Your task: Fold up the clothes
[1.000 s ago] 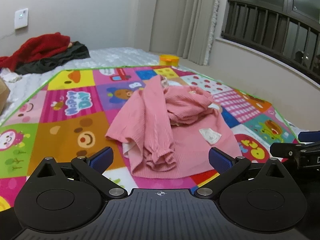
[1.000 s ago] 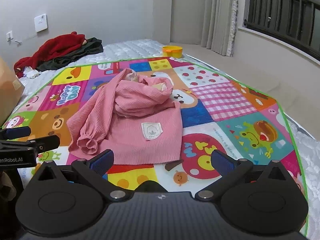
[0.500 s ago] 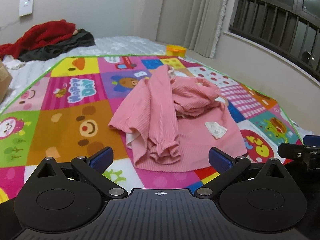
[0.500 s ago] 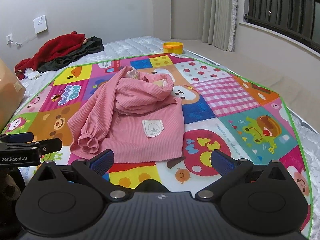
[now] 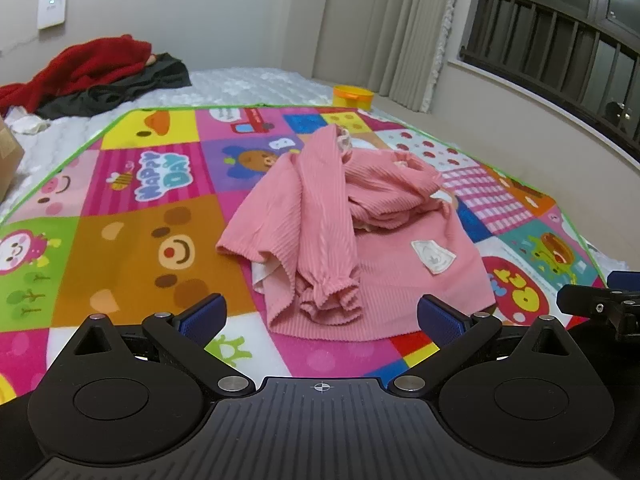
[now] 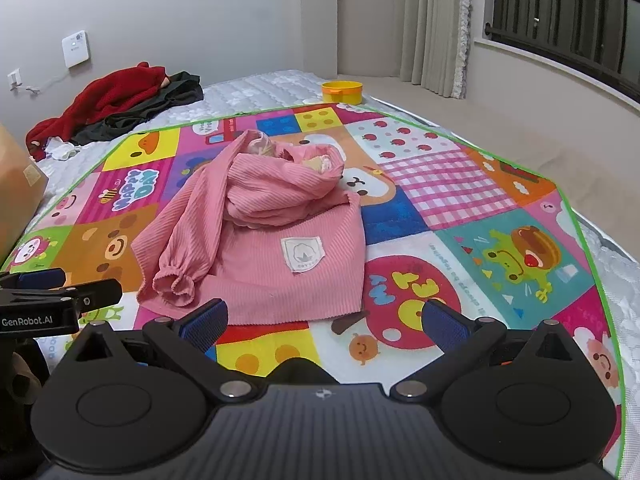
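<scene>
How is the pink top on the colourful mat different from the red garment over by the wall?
The pink top lies close to the open jaws on the play mat; the red garment lies far back, off the mat. The pink top lies alone and shows a white label; the red garment lies heaped against dark clothing. Both are crumpled and unfolded.

Left tool (image 5: 320, 314) agape; right tool (image 6: 324, 318) agape, both empty.

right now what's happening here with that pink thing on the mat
A person holds a two-finger gripper in each hand over a crumpled pink sweater lying on a colourful play mat. The left gripper and right gripper are both open, short of the near hem and gripping nothing. The sweater is bunched, one cuffed sleeve flopped across it, so folding has not started.
</scene>
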`<state>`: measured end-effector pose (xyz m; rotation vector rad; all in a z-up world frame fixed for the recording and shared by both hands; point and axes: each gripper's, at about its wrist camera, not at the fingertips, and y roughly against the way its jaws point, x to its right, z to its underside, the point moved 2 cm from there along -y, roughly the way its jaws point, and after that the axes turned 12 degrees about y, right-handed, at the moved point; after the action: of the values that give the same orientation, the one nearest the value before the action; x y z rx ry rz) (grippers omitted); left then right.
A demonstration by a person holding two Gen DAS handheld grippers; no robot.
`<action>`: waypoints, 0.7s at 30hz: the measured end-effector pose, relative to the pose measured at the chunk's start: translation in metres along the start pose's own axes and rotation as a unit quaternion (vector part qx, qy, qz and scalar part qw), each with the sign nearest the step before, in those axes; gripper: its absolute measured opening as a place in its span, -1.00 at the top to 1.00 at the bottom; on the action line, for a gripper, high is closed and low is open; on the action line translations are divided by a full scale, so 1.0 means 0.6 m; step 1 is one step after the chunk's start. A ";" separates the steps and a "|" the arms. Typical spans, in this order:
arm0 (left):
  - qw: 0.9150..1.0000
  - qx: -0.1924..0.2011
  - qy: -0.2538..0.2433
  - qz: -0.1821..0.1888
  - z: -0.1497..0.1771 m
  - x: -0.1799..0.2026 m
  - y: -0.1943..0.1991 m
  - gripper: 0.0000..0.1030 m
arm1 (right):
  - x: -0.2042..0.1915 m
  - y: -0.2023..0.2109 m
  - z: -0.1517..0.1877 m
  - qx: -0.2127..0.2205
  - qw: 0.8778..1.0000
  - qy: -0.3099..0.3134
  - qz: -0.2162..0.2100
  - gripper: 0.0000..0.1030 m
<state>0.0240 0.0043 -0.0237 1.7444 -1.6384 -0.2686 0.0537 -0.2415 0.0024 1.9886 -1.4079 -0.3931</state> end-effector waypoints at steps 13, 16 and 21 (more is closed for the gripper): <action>1.000 -0.006 0.002 0.002 0.000 -0.002 -0.003 -1.00 | -0.001 -0.001 0.000 -0.001 1.000 -0.001 0.001 -1.00; 1.000 -0.006 0.001 0.001 -0.001 -0.001 -0.003 -1.00 | 0.001 -0.002 0.000 -0.001 1.000 -0.003 0.000 -1.00; 1.000 -0.007 0.000 0.000 -0.001 0.000 -0.003 -1.00 | 0.002 -0.001 0.000 0.000 1.000 -0.006 -0.002 -1.00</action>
<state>0.0259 0.0043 -0.0245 1.7350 -1.6321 -0.2795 0.0547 -0.2426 0.0019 1.9924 -1.4110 -0.4066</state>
